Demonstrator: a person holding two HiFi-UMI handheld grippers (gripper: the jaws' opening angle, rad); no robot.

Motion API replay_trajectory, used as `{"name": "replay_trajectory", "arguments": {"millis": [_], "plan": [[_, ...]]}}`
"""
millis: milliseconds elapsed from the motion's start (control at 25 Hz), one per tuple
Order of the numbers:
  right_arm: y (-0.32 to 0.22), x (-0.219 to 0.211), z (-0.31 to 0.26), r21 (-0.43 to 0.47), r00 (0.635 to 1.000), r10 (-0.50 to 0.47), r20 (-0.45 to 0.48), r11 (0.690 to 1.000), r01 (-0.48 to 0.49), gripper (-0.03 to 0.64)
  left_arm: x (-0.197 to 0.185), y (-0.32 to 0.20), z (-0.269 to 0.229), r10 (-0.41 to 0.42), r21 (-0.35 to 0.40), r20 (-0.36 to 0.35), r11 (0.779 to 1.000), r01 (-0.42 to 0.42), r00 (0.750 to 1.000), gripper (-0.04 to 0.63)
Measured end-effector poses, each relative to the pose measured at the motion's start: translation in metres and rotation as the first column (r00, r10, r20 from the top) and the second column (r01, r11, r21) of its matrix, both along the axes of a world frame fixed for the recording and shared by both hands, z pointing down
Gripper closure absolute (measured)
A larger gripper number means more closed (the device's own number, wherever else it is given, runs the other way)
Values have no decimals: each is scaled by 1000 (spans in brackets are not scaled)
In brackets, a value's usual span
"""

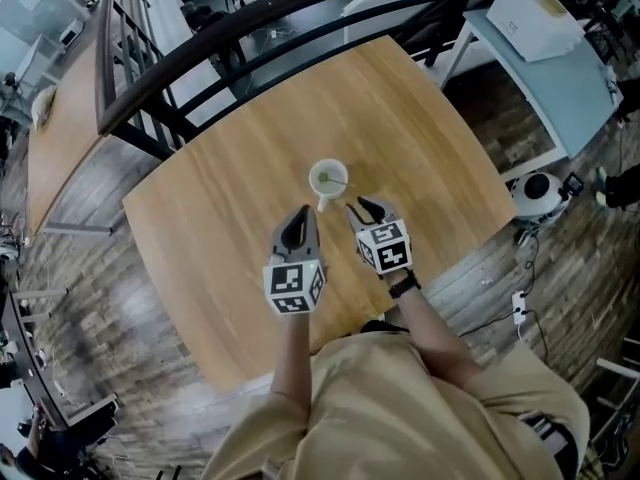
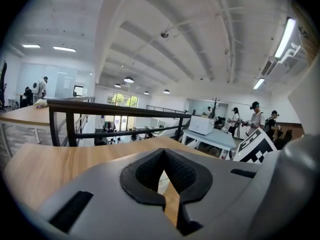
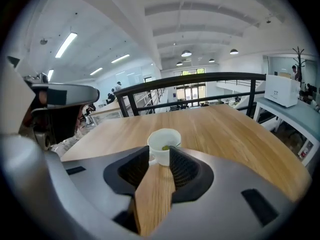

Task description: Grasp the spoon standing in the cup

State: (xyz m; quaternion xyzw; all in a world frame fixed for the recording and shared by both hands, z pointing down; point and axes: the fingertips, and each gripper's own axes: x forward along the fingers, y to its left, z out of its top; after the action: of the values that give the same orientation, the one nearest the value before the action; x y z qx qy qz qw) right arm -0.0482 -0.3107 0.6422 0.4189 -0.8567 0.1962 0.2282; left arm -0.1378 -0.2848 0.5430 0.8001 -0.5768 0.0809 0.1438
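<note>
Writing: the only print is the black-and-white square markers on each gripper's cube; they carry no words I can read.

Containers: one white cup (image 1: 328, 180) stands near the middle of the wooden table (image 1: 230, 188). The spoon (image 1: 326, 178) is inside it, its green end in the cup and its thin handle leaning on the rim on the right gripper's side. The contents of the cup are otherwise too small to tell.

Right gripper (image 1: 364, 208): jaws partly apart and holding nothing, with only bare table showing in the gap. The cup sits just ahead of the tips, apart from them.

Left gripper (image 1: 301, 216): jaw tips together, empty, just beside the cup on its near left and not touching it.

Surroundings: a dark railing (image 1: 250, 18) runs past the table's far edge. Beyond it, a white box (image 1: 535, 18) sits on a pale side table (image 1: 560, 88). People (image 2: 257, 116) stand far off in the room. Nothing lies between the grippers and the cup.
</note>
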Motion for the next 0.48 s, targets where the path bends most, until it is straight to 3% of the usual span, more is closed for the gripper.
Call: {"name": "replay_trajectory", "arguments": {"millis": [80,480], "plan": [[-5,-3,16,-33,1000,7,-9,999,-7,482,-4,-6,6,-1,-13,-7,1000,1,1000,584],[-41,-11,44,-60,993,93,74,994,-89,456,-14,-25,30,-13,-66,-30,998,11,999,584]]}}
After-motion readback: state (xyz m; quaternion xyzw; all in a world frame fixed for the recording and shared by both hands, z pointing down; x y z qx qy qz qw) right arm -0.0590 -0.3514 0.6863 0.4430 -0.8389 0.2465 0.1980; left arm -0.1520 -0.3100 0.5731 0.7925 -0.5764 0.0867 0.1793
